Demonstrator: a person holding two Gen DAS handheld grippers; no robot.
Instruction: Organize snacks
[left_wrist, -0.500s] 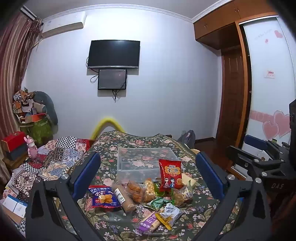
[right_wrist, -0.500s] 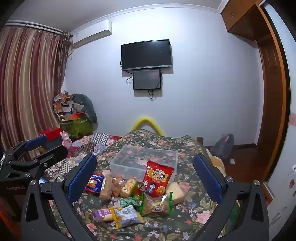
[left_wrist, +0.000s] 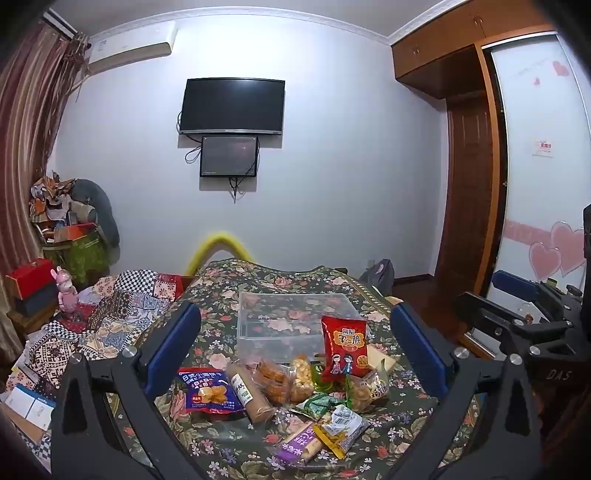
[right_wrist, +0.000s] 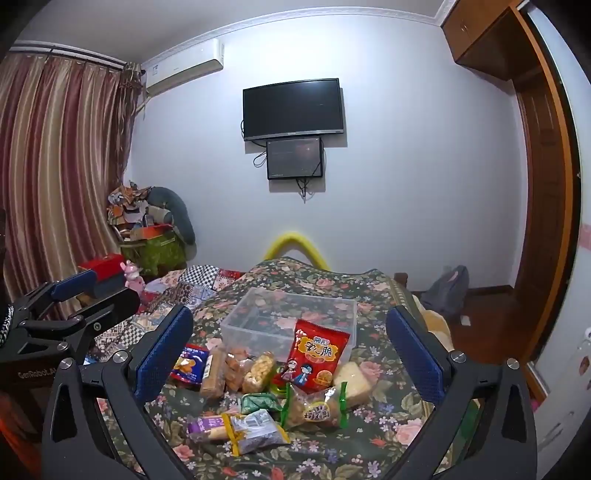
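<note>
Several snack packets lie in a loose heap on the floral tablecloth (left_wrist: 229, 291): a red bag (left_wrist: 344, 348) (right_wrist: 317, 356) leaning on a clear plastic bin (left_wrist: 295, 321) (right_wrist: 291, 317), a blue biscuit pack (left_wrist: 208, 391) (right_wrist: 188, 363), a purple bar (left_wrist: 297, 445) (right_wrist: 207, 426), a green packet (right_wrist: 258, 402). The bin holds nothing and stands just behind the heap. My left gripper (left_wrist: 295, 347) hangs open above and in front of the heap, nothing between its blue pads. My right gripper (right_wrist: 290, 350) is likewise open and holds nothing.
A patchwork quilt (left_wrist: 122, 306) lies left of the table, with red boxes (left_wrist: 29, 277) and a pink toy (left_wrist: 66, 291). A wardrobe (left_wrist: 469, 184) stands on the right, a grey bag (right_wrist: 448, 291) on the floor. In each view the other gripper shows at the frame's edge.
</note>
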